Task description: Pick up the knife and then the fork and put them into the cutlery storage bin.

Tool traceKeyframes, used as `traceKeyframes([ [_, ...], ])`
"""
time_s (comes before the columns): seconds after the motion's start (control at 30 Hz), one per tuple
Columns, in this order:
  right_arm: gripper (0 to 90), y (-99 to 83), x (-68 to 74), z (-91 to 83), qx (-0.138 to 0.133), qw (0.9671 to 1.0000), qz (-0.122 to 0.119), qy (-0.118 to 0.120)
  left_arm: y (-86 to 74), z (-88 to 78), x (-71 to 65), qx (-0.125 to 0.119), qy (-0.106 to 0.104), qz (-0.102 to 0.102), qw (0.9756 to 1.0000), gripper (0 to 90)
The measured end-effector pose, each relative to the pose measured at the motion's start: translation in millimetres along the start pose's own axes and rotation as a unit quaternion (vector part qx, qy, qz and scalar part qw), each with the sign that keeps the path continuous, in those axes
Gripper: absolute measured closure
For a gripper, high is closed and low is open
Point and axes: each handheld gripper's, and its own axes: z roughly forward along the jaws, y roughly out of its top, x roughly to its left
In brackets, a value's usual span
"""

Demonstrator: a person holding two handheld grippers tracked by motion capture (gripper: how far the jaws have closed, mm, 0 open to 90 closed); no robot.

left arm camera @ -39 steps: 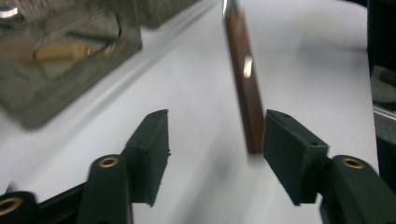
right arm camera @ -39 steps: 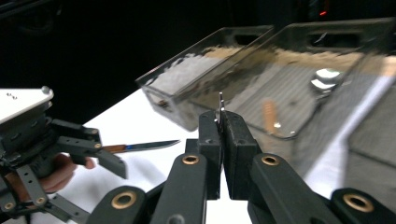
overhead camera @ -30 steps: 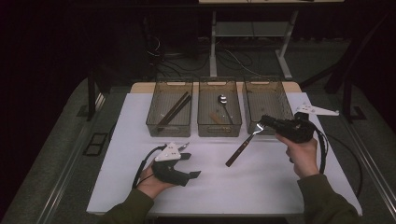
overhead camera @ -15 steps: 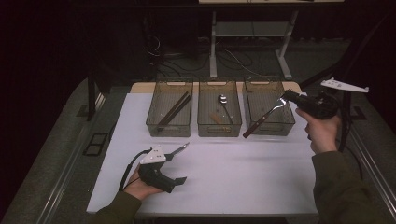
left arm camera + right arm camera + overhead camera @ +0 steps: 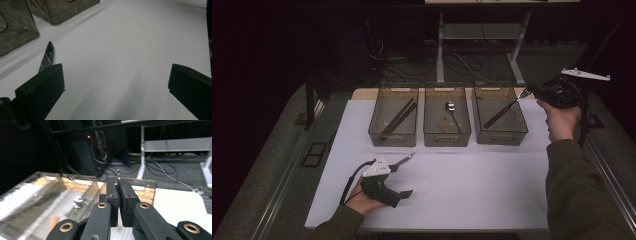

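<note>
Basically the right gripper (image 5: 528, 93) had its jaws pinching a fork (image 5: 502, 111) over the right bin (image 5: 517, 132), probably needing release next, while the left gripper (image 5: 403, 176) sat spread wide beside a knife (image 5: 47, 57).

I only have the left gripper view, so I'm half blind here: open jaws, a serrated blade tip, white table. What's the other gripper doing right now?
Observer: The right gripper is raised at the far right, its jaws closed on the tine end of a fork.
Operator: Where is the fork's handle?
Observer: It slants down into the right-hand bin of three.
Operator: What's in the other two bins?
Observer: The middle bin holds a spoon; the left bin holds dark chopsticks.
Operator: And that blade near me?
Observer: It's a knife lying on the table just ahead of the left gripper, ungripped.
</note>
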Motion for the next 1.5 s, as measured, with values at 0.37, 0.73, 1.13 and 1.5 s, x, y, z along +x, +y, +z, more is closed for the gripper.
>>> traceKeyframes([
  [0.37, 87.0, -19.0, -14.5, 43.3, 0.080, 0.9967, 0.010, 0.004, -0.4, 1.4, -0.4, 0.004, -0.005, 0.000, 1.0000, 0.0],
  [0.73, 85.9, -32.1, -26.4, 63.4, 0.123, 0.9921, 0.022, -0.003, -0.3, 3.0, -1.9, 0.004, -0.010, -0.002, 0.9999, 0.0],
  [1.13, 77.7, -45.6, -31.8, 78.9, 0.153, 0.9855, -0.008, -0.074, -0.4, 5.3, -3.2, 0.010, -0.013, -0.001, 0.9999, 0.1],
  [1.5, 61.7, -49.4, -32.1, 83.4, 0.153, 0.9836, -0.015, -0.094, -0.4, 5.1, -3.5, 0.009, -0.014, -0.001, 0.9999, 0.1],
])
